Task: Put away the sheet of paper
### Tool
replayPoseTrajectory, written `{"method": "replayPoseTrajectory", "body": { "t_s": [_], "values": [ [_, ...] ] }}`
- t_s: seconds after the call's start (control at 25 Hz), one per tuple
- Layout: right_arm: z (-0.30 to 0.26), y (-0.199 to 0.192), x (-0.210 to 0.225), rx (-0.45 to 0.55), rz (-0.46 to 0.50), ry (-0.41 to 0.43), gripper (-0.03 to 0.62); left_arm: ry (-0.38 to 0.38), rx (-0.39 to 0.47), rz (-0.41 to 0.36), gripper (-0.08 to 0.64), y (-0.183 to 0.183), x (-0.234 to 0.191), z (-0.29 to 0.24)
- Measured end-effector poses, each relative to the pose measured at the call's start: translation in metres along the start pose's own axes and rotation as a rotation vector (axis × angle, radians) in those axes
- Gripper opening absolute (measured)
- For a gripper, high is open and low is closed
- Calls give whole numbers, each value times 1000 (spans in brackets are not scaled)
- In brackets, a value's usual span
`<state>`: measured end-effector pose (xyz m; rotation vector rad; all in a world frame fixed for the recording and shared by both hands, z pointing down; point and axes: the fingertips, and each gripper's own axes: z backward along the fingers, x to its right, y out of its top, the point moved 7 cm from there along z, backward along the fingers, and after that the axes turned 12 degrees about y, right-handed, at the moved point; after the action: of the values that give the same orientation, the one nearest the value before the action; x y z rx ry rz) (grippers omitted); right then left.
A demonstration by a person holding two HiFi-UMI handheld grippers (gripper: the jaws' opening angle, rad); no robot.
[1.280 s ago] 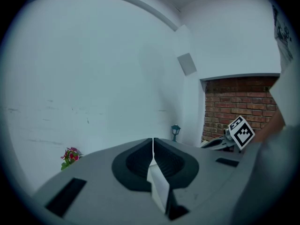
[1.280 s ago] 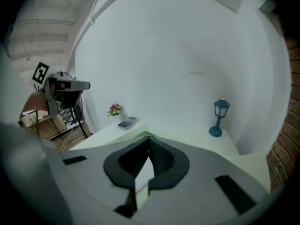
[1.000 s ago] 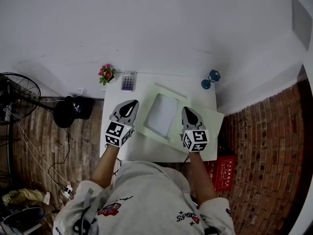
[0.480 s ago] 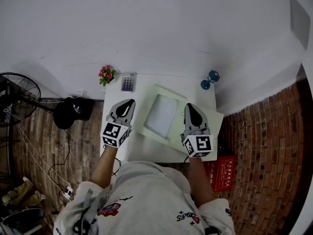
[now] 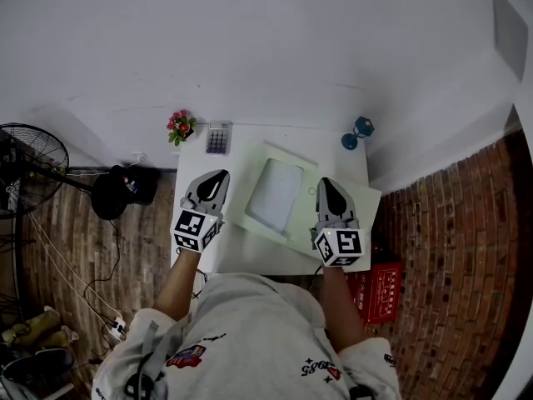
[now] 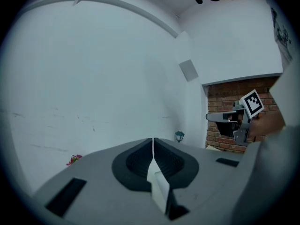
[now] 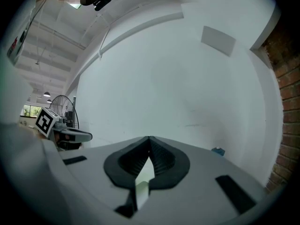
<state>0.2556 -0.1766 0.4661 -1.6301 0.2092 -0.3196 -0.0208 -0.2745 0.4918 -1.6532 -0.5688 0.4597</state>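
A white sheet of paper (image 5: 275, 194) lies on an open pale-green folder (image 5: 356, 204) in the middle of the white table (image 5: 250, 257). My left gripper (image 5: 221, 174) hovers just left of the folder, jaws shut with nothing between them. On the folder's right flap, beside the sheet, my right gripper (image 5: 324, 182) is likewise shut and empty. Both gripper views face the white wall. The left gripper (image 6: 153, 139) and the right gripper (image 7: 149, 138) each show jaws closed tip to tip.
At the table's back edge stand a small flower pot (image 5: 181, 126), a calculator (image 5: 218, 137) and a blue lantern-like ornament (image 5: 358, 134). A fan (image 5: 25, 169) stands on the brick floor at left. A red crate (image 5: 379, 294) sits at right, below the table.
Both grippers drifted slightly back toward the person: the right one a little rightward, the left one a little leftward. The sheet and folder have not moved.
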Motion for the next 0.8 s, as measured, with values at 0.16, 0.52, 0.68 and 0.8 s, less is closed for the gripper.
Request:
{"method": "replayPoseTrajectory", "body": {
  "t_s": [0.16, 0.52, 0.68, 0.8],
  "values": [
    [2, -2, 2, -7, -3, -11, 2, -1, -3, 3, 26, -2, 0, 1],
    [4, -5, -1, -22, 11, -13, -3, -4, -26, 5, 26, -6, 0, 2],
    [5, -6, -2, -26, 15, -13, -3, -2, -32, 6, 26, -7, -1, 3],
    [6, -7, -2, -28, 14, -14, -3, -2, -31, 10, 26, -10, -1, 3]
  ]
}}
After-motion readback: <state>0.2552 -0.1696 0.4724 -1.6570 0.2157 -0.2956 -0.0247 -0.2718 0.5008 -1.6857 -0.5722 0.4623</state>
